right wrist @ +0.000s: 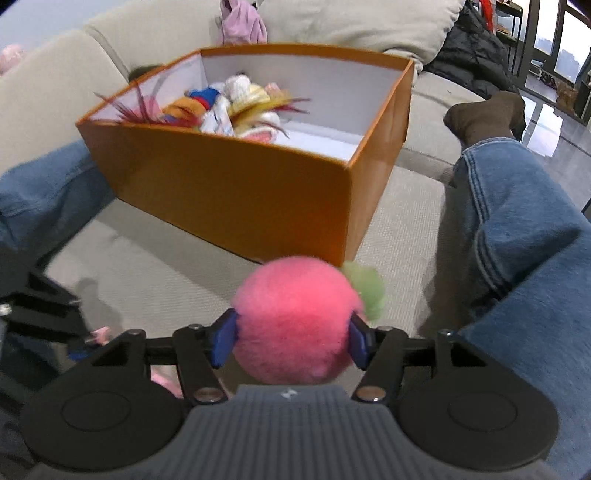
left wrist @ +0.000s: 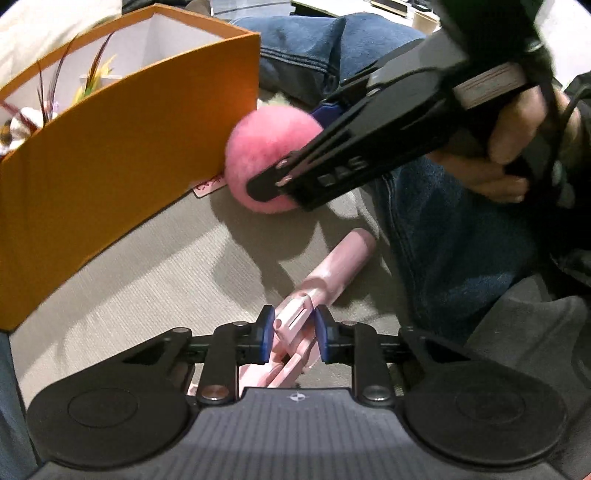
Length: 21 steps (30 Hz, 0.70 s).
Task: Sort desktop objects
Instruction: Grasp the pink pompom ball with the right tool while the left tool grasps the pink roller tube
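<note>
My right gripper (right wrist: 291, 339) is shut on a fluffy pink pom-pom ball (right wrist: 295, 321) with a green tuft (right wrist: 365, 291), held above the sofa cushion just in front of the orange box (right wrist: 240, 192). In the left wrist view the same ball (left wrist: 266, 147) sits between the right gripper's fingers (left wrist: 306, 173) beside the box (left wrist: 110, 166). My left gripper (left wrist: 293, 328) is shut on a pink plastic stick toy (left wrist: 332, 273) that lies along the cushion.
The orange box holds several plush toys and feathers (right wrist: 229, 107). The person's jeans-clad legs (right wrist: 517, 240) flank the cushion (right wrist: 147, 266) on both sides. A small pink card (left wrist: 208, 184) lies at the box's corner. Sofa back cushions (right wrist: 332, 22) stand behind.
</note>
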Each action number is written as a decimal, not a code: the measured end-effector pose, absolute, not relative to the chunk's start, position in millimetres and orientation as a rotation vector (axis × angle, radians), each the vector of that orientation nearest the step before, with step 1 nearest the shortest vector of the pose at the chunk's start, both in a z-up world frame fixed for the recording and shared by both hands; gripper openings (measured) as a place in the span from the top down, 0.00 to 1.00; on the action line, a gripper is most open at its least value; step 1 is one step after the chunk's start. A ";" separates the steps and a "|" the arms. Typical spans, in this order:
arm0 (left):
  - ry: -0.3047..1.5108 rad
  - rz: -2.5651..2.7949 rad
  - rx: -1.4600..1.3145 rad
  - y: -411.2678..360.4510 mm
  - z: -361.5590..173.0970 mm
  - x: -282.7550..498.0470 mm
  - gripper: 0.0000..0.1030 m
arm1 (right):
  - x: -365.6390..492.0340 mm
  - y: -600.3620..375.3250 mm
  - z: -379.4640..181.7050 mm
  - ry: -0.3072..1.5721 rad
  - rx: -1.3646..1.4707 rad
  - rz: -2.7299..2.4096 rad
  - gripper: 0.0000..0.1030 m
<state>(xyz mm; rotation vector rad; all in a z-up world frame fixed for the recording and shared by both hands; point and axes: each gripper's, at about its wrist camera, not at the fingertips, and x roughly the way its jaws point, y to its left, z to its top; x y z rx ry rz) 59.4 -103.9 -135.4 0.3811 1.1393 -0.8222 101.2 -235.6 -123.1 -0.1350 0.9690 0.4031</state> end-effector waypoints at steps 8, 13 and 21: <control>1.155 -0.802 0.334 -98.9 -133.3 61.1 0.75 | 115.8 -244.7 -143.1 1.031 -0.079 0.353 0.54; 1.164 -0.799 0.311 -93.4 -126.9 55.4 0.82 | 107.6 -248.5 -133.4 1.020 -0.055 0.362 0.57; 1.159 -0.683 0.127 -54.2 -108.2 60.9 0.94 | 88.5 -260.1 -104.8 0.957 -0.029 0.371 0.59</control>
